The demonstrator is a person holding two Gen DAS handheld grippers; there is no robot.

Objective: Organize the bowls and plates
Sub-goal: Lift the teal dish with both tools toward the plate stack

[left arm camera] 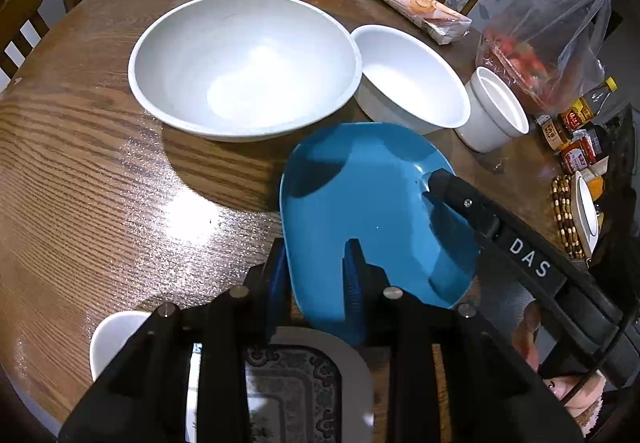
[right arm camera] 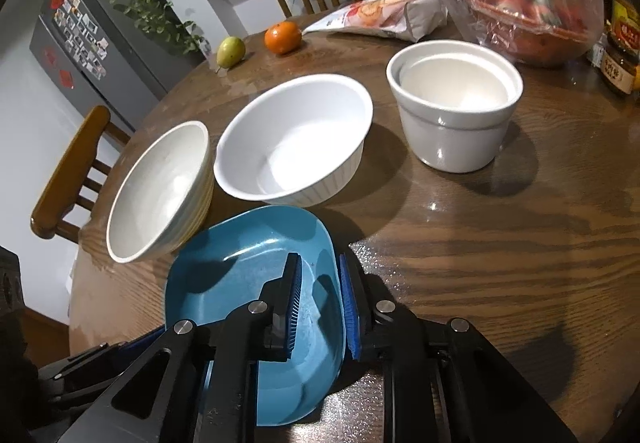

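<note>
Inside, white cup (right arm camera: pixel 454 111) nests another.

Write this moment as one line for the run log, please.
left gripper: shut on blue plate rim | right gripper: shut on opposite rim | white bowls: on table, untouched

My left wrist view: close, steep look down over bench (left arm camera: pixel 80 171), from blue dish's (left arm camera: pixel 360 195) left rim. My right wrist view: close, shallower, from opposite rim. Both share blue dish (right arm camera: pixel 240 263), white bowls, orange, pear; far edges warped, probably same chairs.
</note>
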